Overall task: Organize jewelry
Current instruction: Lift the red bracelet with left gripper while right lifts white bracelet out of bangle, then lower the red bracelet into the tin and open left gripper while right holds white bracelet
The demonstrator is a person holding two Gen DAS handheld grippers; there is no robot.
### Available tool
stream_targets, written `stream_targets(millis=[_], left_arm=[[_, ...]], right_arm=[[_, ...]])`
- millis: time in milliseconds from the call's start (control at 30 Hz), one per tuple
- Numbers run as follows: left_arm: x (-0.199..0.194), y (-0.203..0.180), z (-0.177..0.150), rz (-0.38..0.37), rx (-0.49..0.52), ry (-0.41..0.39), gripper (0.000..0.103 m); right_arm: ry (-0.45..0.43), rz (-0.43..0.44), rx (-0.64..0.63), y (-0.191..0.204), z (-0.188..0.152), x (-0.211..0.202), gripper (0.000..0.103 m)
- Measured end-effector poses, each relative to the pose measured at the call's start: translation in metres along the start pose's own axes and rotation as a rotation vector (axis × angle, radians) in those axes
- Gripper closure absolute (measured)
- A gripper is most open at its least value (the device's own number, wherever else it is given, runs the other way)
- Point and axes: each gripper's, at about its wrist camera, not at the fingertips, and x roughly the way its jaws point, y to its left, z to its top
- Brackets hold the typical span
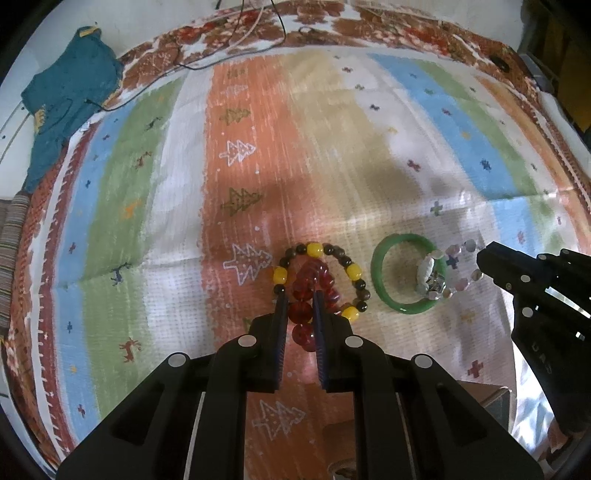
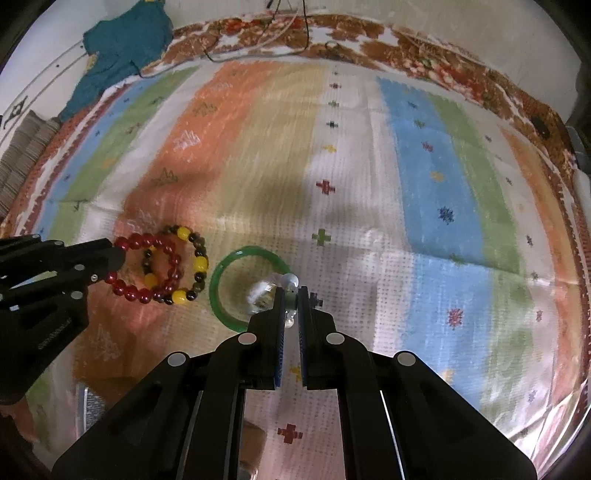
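A red bead bracelet (image 1: pixel 308 291) lies over a brown-and-yellow bead bracelet (image 1: pixel 351 271) on the striped cloth. My left gripper (image 1: pixel 300 295) is shut on the red bracelet's near beads. To the right lie a green bangle (image 1: pixel 380 291) and a pale white-and-pink bead bracelet (image 1: pixel 436 271) that overlaps its right side. My right gripper (image 2: pixel 291 291) is shut on the pale bracelet (image 2: pixel 290 282) at the bangle's (image 2: pixel 221 273) right edge. In the right wrist view the red bracelet (image 2: pixel 147 242) and the brown-and-yellow bracelet (image 2: pixel 197 258) lie at the left, at my left gripper's tip (image 2: pixel 114 254).
A teal garment (image 1: pixel 66 99) lies at the far left corner of the striped cloth (image 1: pixel 332 147). Thin cables (image 1: pixel 258 33) run along the far edge. A brown box corner (image 1: pixel 491 398) sits near the front right.
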Motion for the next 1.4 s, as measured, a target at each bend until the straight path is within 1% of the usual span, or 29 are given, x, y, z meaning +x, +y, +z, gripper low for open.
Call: stream_targets(millis=[300,500,700,1033,1167,1400], left_arm=[[-0.016,0.005,-0.005,-0.011,-0.026,-0.034,0.09],[-0.029,0.005,-0.008,-0.019,-0.027,-0.052,0.09],[-0.043,0.003,-0.013,-0.041,-0.039,-0.072,0.09],[-0.07,-0.009,-0.022,-0.046,-0.018,-0.129,0.09],[-0.078,-0.014,-0.028,-0.031,0.006,-0.149,0.09],[-0.095,-0.022,-0.037,-0.058,0.016,-0.177,0.09]], right_arm=[[-0.05,0.001,0.0,0.002,-0.001,-0.022,0.095],[-0.065,-0.014,-0.005,0.001,-0.004,-0.03,0.095],[-0.102,-0.005,0.02,-0.003,-0.005,-0.042,0.095],[-0.136,0.006,0.019,-0.002,-0.015,-0.062,0.095],[-0.148,0.005,0.011,0.001,-0.02,-0.07,0.095],[-0.161,0.005,0.0,0.005,-0.03,-0.08,0.095]])
